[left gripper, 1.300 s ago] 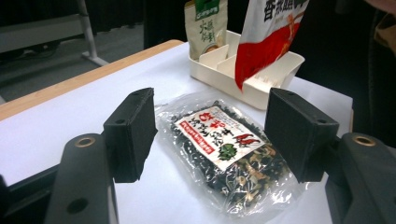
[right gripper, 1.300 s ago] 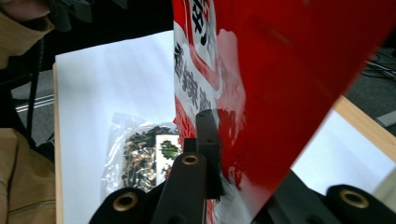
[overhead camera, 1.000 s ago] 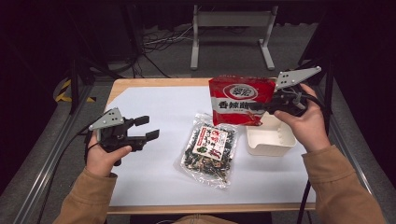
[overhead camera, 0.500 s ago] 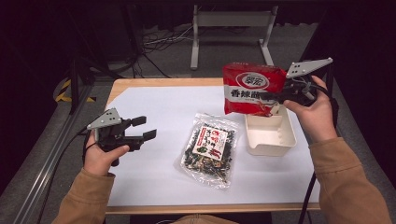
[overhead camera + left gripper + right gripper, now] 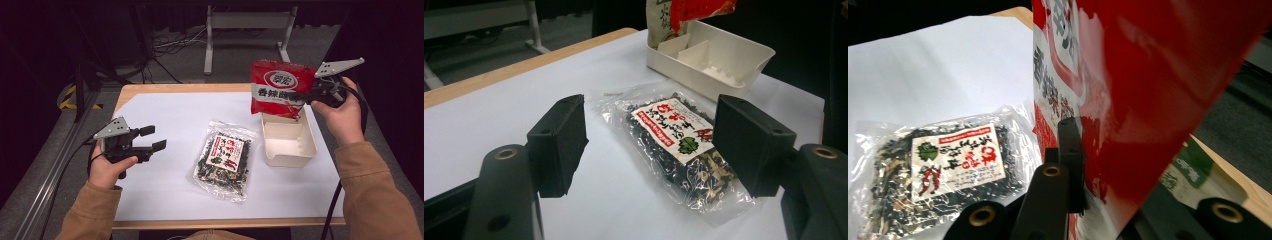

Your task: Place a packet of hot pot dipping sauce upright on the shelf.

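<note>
A red snack packet (image 5: 280, 90) hangs upright above the far end of the white divided tray (image 5: 292, 161), with my right gripper (image 5: 307, 97) shut on its right edge. In the right gripper view the red packet (image 5: 1158, 75) stands close in front, pinched between the jaws of my right gripper (image 5: 1083, 165). A clear bag of dark dried greens (image 5: 225, 160) lies flat mid-table, left of the tray. At the table's left my left gripper (image 5: 152, 140) is open, held off the sheet. In the left gripper view the bag (image 5: 674, 145) lies beyond the open left gripper (image 5: 649, 135), apart from it, with the tray (image 5: 704, 80) behind.
A white sheet (image 5: 165, 115) covers the wooden table. Behind the table stands a metal frame (image 5: 245, 30), with cables on the floor. A rail runs along the left side (image 5: 55, 175). Bare sheet lies between the left hand and the bag.
The right hand has lifted the red packet off the table and carried it up and to the right, over the tray's far end. The left hand has stayed where it was.
</note>
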